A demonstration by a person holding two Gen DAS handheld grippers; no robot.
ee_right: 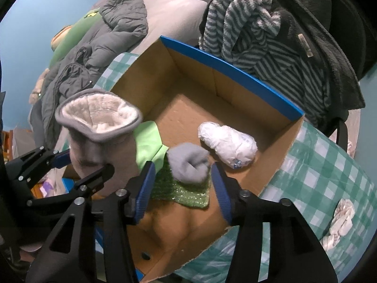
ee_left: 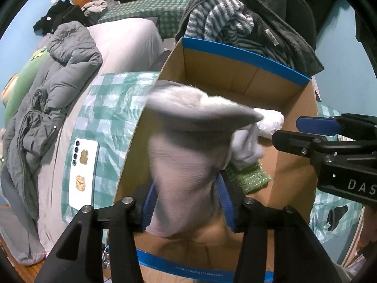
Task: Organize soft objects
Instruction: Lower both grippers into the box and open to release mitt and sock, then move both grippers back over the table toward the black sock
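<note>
The cardboard box (ee_right: 235, 89) sits open on the desk (ee_right: 325, 165). Inside it, the plastic bundle (ee_right: 228, 143) lies at about 2 o'clock from the rolled sock (ee_right: 188, 165), which rests on the knitted cloth (ee_right: 186, 193). At 9 o'clock from the sock, the fleece-lined sock (ee_right: 99, 127) stands upright over the box's left wall. The striped garment (ee_right: 259, 28) hangs behind the box at 12 o'clock; the phone (ee_left: 82, 165) lies left of it.
</note>
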